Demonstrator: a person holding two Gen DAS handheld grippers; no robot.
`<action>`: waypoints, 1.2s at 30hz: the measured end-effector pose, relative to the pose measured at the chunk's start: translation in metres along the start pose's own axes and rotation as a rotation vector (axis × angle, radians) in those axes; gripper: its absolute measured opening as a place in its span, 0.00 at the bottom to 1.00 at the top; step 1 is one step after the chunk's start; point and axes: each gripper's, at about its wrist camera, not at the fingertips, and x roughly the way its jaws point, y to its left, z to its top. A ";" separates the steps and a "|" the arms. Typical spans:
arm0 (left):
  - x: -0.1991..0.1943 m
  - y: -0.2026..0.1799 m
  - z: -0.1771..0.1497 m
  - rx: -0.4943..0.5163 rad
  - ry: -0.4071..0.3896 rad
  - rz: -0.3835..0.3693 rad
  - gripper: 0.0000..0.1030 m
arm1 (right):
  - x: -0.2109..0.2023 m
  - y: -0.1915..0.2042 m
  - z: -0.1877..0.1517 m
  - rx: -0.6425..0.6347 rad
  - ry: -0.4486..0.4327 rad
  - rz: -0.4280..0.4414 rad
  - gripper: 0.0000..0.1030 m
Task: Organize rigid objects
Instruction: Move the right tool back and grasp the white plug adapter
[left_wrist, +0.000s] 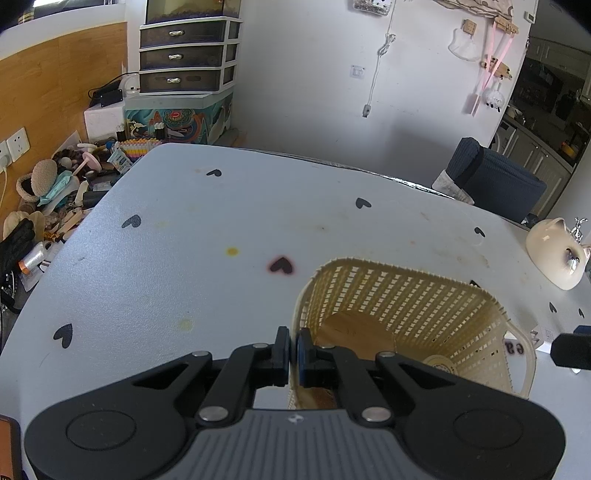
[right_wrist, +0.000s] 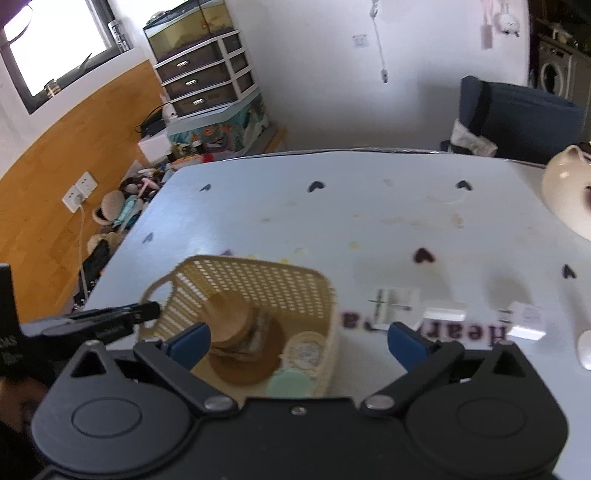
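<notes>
**Fingers steady a basket while the other pair stands wide**

Fingers of the left gripper (left_wrist: 291, 356), low centre of its view, pinch the near wall of the cream woven plastic basket (left_wrist: 402, 295), seemingly to steady it on the pale blue heart-printed bench (left_wrist: 184, 240). Right gripper (right_wrist: 299, 341) fingers are spread wide and empty above the basket, which holds round wooden discs (right_wrist: 231, 321) and a mint lid (right_wrist: 290, 382). Small white boxes (right_wrist: 443, 314) at right are blurred; their contents are unreadable.

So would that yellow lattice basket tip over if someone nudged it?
Probably slides rather than tips: the basket sits squat, weighted by wooden discs inside. Its perforated plastic walls likely flex slightly, and the left gripper, pinching its rim, steadies it.
</notes>
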 end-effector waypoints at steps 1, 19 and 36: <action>0.000 0.000 0.000 0.000 0.000 0.000 0.04 | 0.000 -0.004 -0.002 0.000 -0.004 -0.012 1.00; -0.001 0.000 0.000 0.001 0.001 0.000 0.04 | 0.045 -0.088 -0.008 0.097 -0.018 -0.146 1.00; -0.002 0.002 0.000 0.003 0.003 0.003 0.04 | 0.115 -0.117 0.004 0.066 0.099 -0.183 0.74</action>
